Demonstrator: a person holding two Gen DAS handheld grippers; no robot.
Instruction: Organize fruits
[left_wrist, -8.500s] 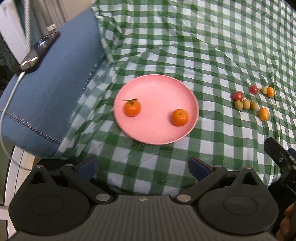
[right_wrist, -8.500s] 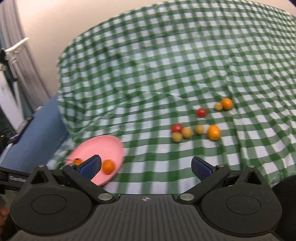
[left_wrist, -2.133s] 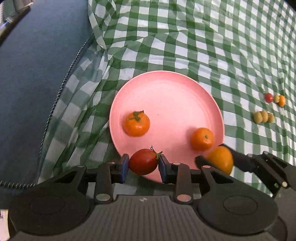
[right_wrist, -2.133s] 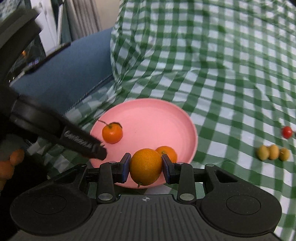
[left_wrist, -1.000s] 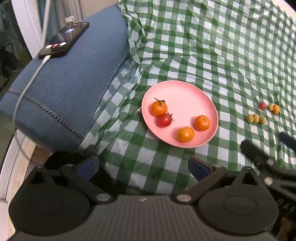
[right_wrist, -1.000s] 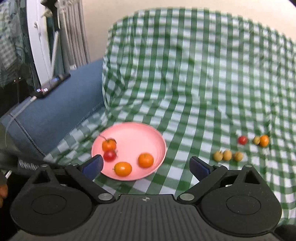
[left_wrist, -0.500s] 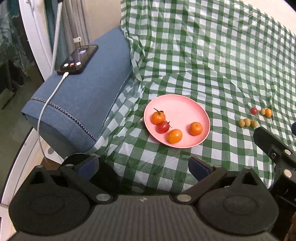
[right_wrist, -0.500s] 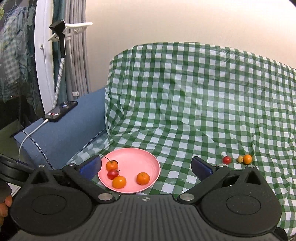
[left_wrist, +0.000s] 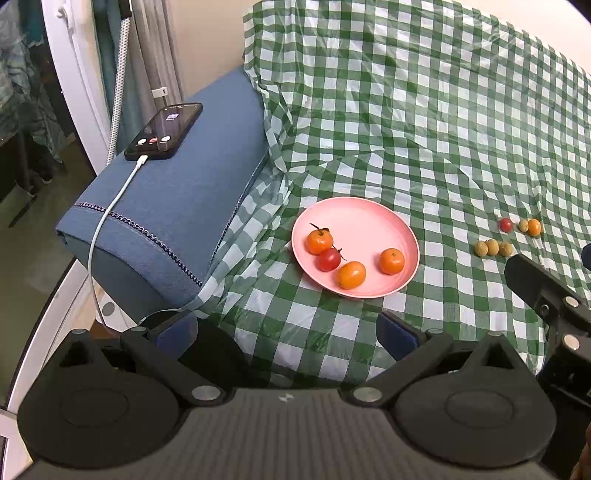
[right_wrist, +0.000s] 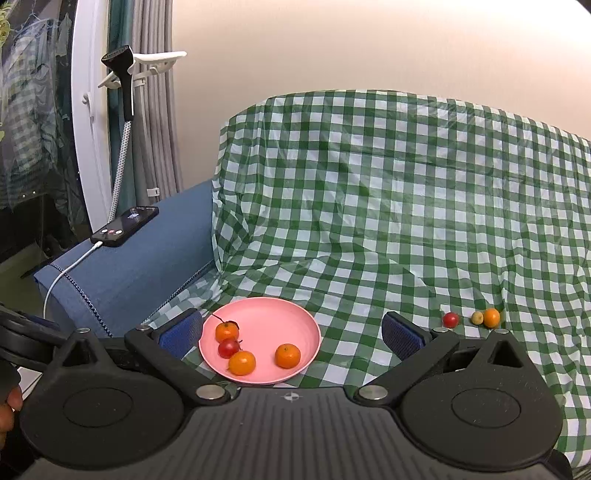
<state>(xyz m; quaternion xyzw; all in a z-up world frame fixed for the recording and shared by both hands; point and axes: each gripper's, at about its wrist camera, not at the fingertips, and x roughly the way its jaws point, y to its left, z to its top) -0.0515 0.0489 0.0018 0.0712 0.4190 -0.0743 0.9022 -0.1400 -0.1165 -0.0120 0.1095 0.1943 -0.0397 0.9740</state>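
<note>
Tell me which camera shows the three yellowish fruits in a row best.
The left wrist view: all three yellowish fruits lie unobstructed on the checked cloth. In the right wrist view the right claw's body hides that row.

No legible text anywhere; phone (left_wrist: 164, 130) screen characters too small

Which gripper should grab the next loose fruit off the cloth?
Right, probably. The loose fruits lie on the right side, past the plate, and the right gripper already sits near them. Both grippers are open; the left gripper is farther off.
</note>
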